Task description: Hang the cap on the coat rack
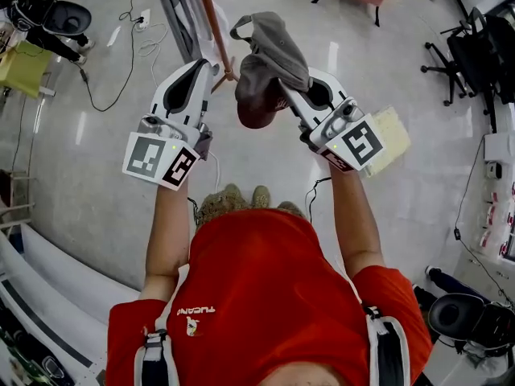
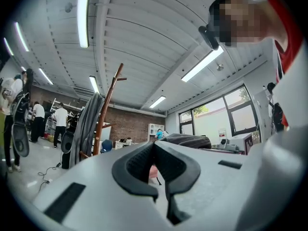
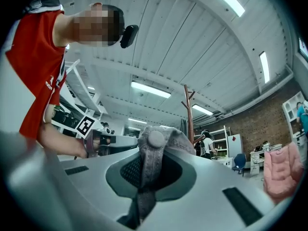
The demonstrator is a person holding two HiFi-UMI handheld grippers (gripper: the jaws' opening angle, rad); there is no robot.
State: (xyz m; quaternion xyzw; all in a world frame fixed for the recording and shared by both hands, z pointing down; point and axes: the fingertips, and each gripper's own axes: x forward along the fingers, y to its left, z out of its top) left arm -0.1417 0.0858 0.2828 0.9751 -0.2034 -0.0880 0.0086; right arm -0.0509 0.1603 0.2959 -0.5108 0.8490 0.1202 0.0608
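Cap held aloft — not yet hung.
Right gripper (image 1: 288,93) pinches the grey cap (image 1: 269,55) by its crown, underside hanging open for a coat rack (image 1: 211,22) peg; left gripper (image 1: 203,75) pressed together — empty.

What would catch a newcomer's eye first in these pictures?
The grey cap stands out, pinched in the right tongs at the head view's upper centre, with the person's red shirt filling the bottom. The left tongs are shut on nothing beside it. In the left gripper view the wooden coat rack rises ahead with a grey garment hanging on it.
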